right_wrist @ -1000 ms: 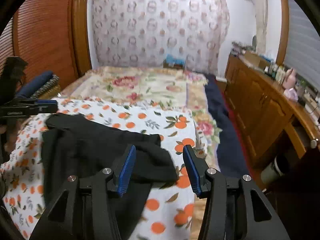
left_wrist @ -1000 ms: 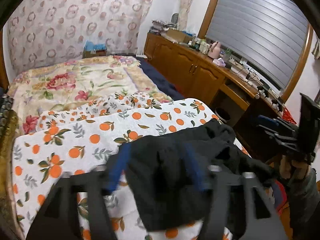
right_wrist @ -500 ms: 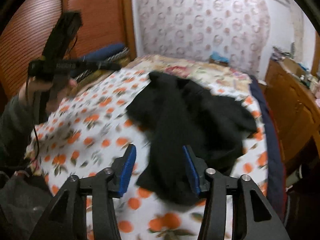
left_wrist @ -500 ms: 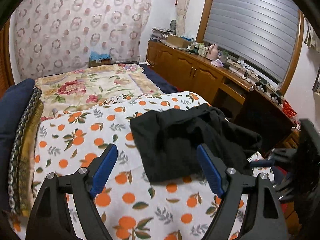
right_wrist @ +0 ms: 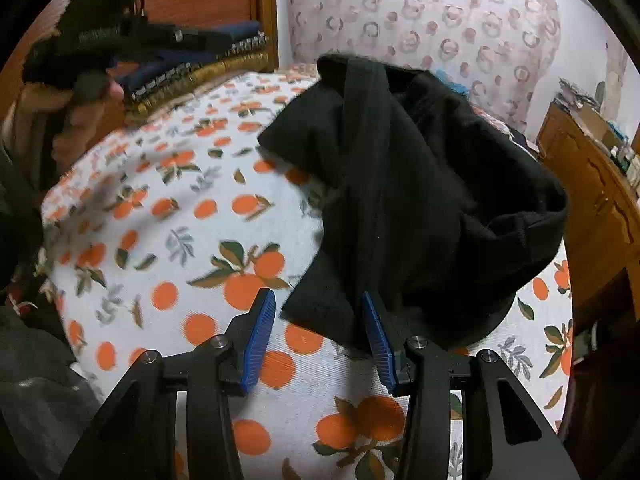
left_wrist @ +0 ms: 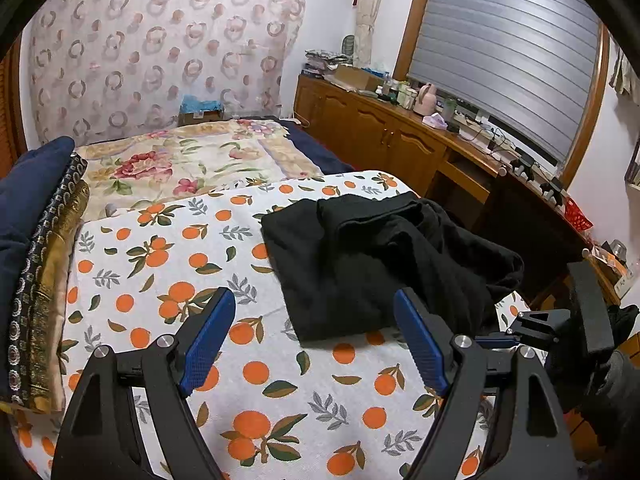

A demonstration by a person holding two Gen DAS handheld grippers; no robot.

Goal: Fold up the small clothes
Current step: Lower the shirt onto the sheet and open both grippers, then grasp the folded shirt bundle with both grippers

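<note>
Your R gripper [right_wrist: 318, 336] is nearer: half-open, gripping nothing, its blue pads straddle the near corner of the crumpled black cotton garment [right_wrist: 416, 200], which runs to upper right. L gripper [left_wrist: 316, 344] gapes wide, empty; garment lies centre-right on the orange-print white quilt [left_wrist: 168, 264].

A crumpled garment [left_wrist: 384, 264] lies on the bed [left_wrist: 160, 280], folded blankets [left_wrist: 36, 248] stacked to its left, cabinets [left_wrist: 380, 144] along the right.

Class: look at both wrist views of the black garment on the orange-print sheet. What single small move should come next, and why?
Probably ease the right gripper forward and close it on the near corner of the black garment. The garment lies crumpled, not flat, on the orange-print sheet; that corner sits just beyond the open blue pads, which grip nothing. The left gripper is also open, over bare sheet.
</note>
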